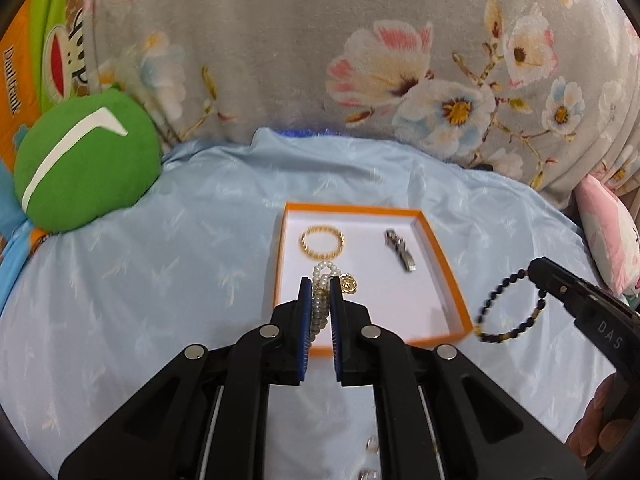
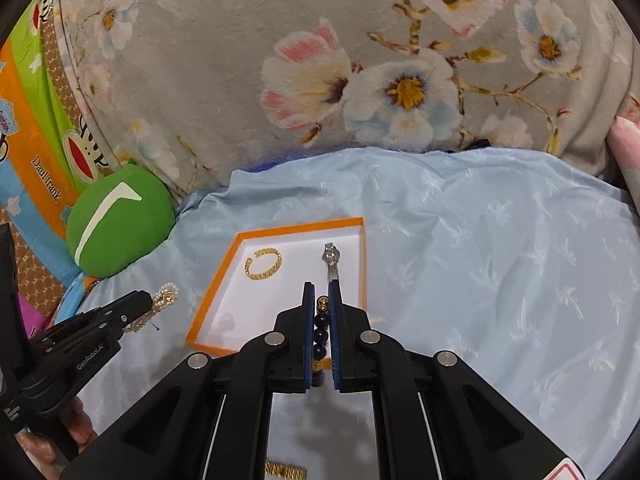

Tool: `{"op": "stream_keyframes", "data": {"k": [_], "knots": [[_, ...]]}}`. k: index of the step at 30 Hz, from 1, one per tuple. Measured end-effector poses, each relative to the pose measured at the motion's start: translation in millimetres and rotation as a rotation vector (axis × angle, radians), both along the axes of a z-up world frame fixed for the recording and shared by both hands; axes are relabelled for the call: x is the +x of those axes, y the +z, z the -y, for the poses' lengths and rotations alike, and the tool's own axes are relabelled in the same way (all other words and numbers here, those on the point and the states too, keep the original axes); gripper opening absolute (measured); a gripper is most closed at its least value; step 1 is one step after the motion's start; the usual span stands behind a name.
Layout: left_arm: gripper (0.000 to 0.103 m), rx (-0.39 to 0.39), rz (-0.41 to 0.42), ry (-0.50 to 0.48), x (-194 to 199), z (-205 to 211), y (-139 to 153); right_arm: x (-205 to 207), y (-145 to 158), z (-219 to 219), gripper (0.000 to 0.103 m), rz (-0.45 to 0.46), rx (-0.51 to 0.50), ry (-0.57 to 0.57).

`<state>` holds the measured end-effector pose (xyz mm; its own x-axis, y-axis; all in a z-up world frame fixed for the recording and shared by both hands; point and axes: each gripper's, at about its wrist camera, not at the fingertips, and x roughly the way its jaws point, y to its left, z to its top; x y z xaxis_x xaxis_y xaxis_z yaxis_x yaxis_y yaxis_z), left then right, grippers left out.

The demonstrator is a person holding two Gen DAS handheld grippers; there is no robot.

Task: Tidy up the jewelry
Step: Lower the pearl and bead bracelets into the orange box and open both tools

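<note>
An orange-rimmed white box point(image 1: 440, 264) point(image 2: 218, 284) lies on the pale blue sheet. In it rest a gold bracelet point(image 1: 322, 242) point(image 2: 263, 263) and a silver watch point(image 1: 401, 251) point(image 2: 331, 260). My left gripper point(image 1: 321, 285) point(image 2: 150, 300) is shut on a pearl bracelet point(image 1: 325, 270) point(image 2: 166, 295) with a gold charm point(image 1: 348, 284), held in the air over the box's near edge. My right gripper point(image 2: 321, 291) point(image 1: 532, 272) is shut on a dark bead bracelet point(image 1: 508, 308) point(image 2: 321, 326), which hangs right of the box.
A green round cushion point(image 1: 80, 168) point(image 2: 118, 220) lies at the left. A grey floral blanket point(image 1: 360, 60) point(image 2: 360, 72) rises behind the sheet. More jewelry pieces show below the fingers: silver bits point(image 1: 372, 446) and a gold band point(image 2: 285, 470). A pink pillow point(image 1: 612, 240) sits far right.
</note>
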<state>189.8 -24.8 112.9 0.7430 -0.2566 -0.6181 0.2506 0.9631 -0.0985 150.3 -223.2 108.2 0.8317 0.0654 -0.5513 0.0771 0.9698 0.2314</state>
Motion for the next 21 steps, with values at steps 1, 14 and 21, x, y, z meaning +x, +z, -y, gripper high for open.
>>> {"op": "stream_keyframes", "data": {"k": [1,14,21], "knots": [[0.008,-0.008,0.000,-0.011,9.4,4.9,0.6,8.3,-0.6,-0.1,0.006,-0.003,0.012,0.006],[0.008,0.047,-0.090,-0.022,88.4,47.0,-58.4,91.9,-71.1,-6.2,0.001,-0.130,0.105,0.104],[0.014,0.067,-0.139,-0.006,100.5,46.8,-89.0,90.3,-91.6,8.8,0.001,-0.164,0.025,0.020]]}}
